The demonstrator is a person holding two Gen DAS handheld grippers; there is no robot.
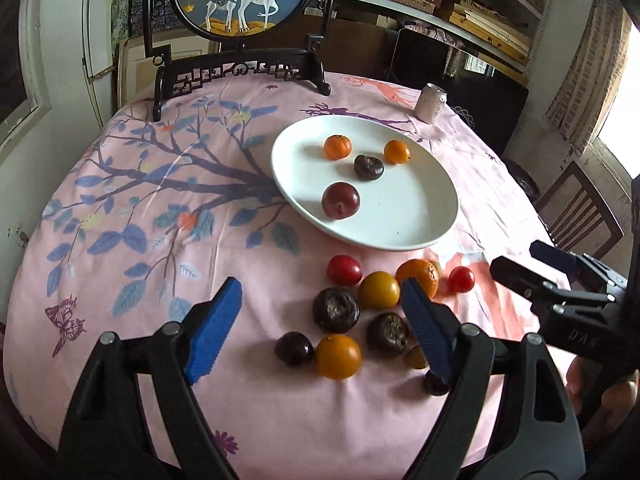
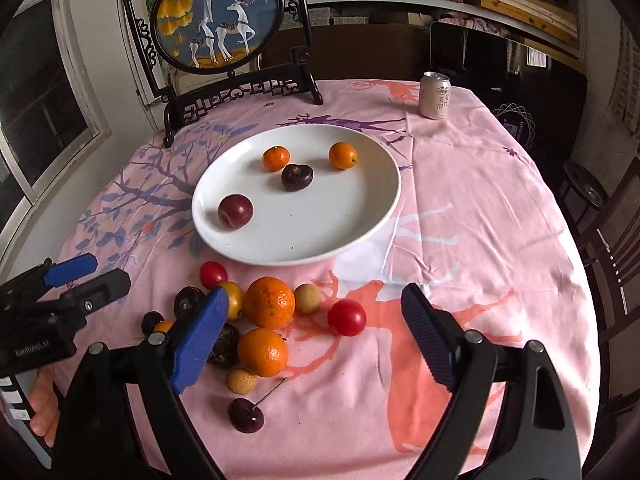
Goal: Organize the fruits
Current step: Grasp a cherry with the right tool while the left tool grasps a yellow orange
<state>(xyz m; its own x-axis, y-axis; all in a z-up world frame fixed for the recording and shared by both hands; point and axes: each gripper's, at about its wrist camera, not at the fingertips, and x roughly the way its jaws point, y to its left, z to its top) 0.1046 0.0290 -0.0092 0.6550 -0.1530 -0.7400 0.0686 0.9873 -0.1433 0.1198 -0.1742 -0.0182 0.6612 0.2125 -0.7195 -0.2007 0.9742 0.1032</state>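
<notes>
Jaws on both grippers stand wide apart and empty. Left gripper [image 1: 322, 330] hovers over the near pile; its blue ribbed pads [image 1: 216, 330] frame the dark wrinkled fruits [image 1: 335, 309] and the smooth yellow-orange fruit [image 1: 337, 356] without touching any. Right gripper [image 2: 314, 338] hangs over the pile's right side, with the red cherry tomato [image 2: 347, 317] inside its span, also untouched.

Task's things: four pieces already sit on the round white ceramic plate [image 2: 360, 220]: two small mandarins [image 2: 276, 158], one dark wrinkled fruit, one dark red plum [image 2: 235, 211]. The rest lie loose on the pink floral-print tabletop [image 2: 460, 208], just in front of the plate: a large orange [image 2: 269, 302], a second orange [image 2: 263, 352], pale lychee-like fruits [image 2: 241, 381], a stemmed dark cherry [image 2: 245, 415], more tomatoes and dark fruits.

Judgement: next pick is due, each gripper taking one fruit from its own side.

To do it well:
- Pick outliers first: the tomato on the right, the outer fruits on the left. The centre is packed, so pads would shove neighbours.
- Centre pads across the widest part; round fruit squirts out of an off-centre pinch.
- Close gently; the wrinkled fruits and the cherry look soft.
- Set down in the plate's bare near half; round fruit rolls.
- Keep the grippers apart, since they share one pile.

Silver drink can [image 2: 435, 96] and black-framed deer screen [image 2: 218, 16] sit at the far edge, well clear.
</notes>
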